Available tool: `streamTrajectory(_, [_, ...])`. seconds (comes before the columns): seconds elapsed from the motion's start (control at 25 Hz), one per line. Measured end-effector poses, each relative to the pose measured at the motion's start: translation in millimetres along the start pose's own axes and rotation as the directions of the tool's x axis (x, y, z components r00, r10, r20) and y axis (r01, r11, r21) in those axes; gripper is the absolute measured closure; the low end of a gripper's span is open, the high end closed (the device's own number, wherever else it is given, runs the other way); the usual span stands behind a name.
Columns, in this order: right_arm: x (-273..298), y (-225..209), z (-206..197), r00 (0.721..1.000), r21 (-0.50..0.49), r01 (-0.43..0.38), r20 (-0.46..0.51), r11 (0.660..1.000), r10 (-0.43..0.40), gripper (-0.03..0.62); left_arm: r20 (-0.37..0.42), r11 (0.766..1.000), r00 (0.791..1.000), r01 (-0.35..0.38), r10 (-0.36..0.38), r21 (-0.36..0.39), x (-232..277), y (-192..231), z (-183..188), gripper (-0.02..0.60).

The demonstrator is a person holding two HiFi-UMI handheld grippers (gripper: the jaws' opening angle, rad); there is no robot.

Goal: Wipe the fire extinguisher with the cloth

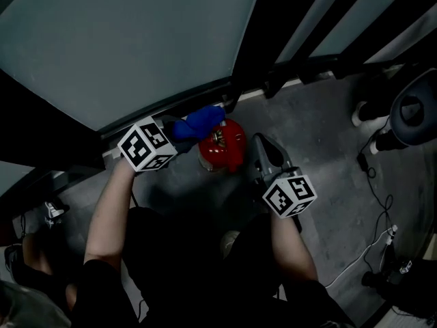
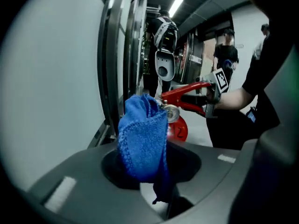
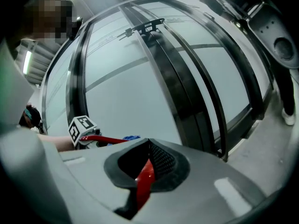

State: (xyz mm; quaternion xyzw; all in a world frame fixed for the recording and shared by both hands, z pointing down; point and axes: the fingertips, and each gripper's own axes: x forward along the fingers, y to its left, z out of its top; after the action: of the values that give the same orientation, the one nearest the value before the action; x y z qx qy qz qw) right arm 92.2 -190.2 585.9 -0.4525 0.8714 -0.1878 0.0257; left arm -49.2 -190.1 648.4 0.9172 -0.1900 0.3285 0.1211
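Both arms (image 1: 109, 210) down: left gripper (image 1: 179, 130) pinches cloth (image 1: 199, 121), right gripper (image 1: 263, 157) handle (image 3: 145, 178).

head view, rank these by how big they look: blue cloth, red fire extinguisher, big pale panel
1. big pale panel, by far the largest.
2 and 3. red fire extinguisher and blue cloth look about alike. The cloth overlaps the extinguisher and sits nearer the camera, so no ranking.
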Motion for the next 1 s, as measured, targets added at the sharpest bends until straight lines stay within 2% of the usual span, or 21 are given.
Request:
streamTrajectory(0.08, [-2, 0, -2, 1.0, -0.022, 0.015, -0.019, 1.0, -0.016, 0.591, -0.014, 0.997, 0.998, 0.059, -0.059, -0.048, 2, 5, -8, 0.469])
streamTrajectory(0.16, [-2, -3, -1, 0.999, -0.033, 0.033, -0.033, 0.999, -0.034, 0.591, -0.02, 0.992, 0.993, 0.111, -0.112, -0.057, 6, 8, -14, 0.469])
streamTrajectory(0.28, [5, -10, 7, 0.997, -0.083, 0.066, -0.046, 0.994, -0.07, 0.591, -0.016, 0.987, 0.989, 0.144, -0.145, -0.074, 13, 16, -19, 0.469])
streamTrajectory(0.36, [8, -15, 12, 0.996, -0.119, 0.082, -0.036, 0.989, -0.087, 0.591, -0.033, 0.988, 0.99, 0.136, -0.139, -0.077, 19, 22, -25, 0.469])
streamTrajectory(0.44, [10, -23, 9, 0.994, -0.112, 0.097, -0.031, 0.989, -0.101, 0.591, -0.064, 0.992, 0.991, 0.115, -0.118, -0.056, 28, 26, -32, 0.469])
streamTrajectory(0.6, [10, -32, -12, 0.989, -0.101, 0.101, -0.093, 0.99, -0.111, 0.591, -0.122, 0.997, 0.99, 0.068, -0.066, 0.018, 50, 31, -51, 0.469])
streamTrajectory(0.68, [12, -32, -14, 0.989, -0.103, 0.094, -0.103, 0.99, -0.105, 0.591, -0.139, 0.998, 0.989, 0.05, -0.045, 0.032, 60, 33, -63, 0.469])
streamTrajectory(0.88, [10, -25, -18, 0.989, -0.091, 0.084, -0.114, 0.992, -0.094, 0.591, -0.096, 0.998, 0.994, 0.052, -0.056, -0.048, 78, 33, -86, 0.469])
streamTrajectory(1.0, [9, -20, -20, 0.988, -0.072, 0.079, -0.128, 0.994, -0.088, 0.591, -0.101, 0.997, 0.993, 0.056, -0.062, -0.061, 90, 34, -101, 0.469])
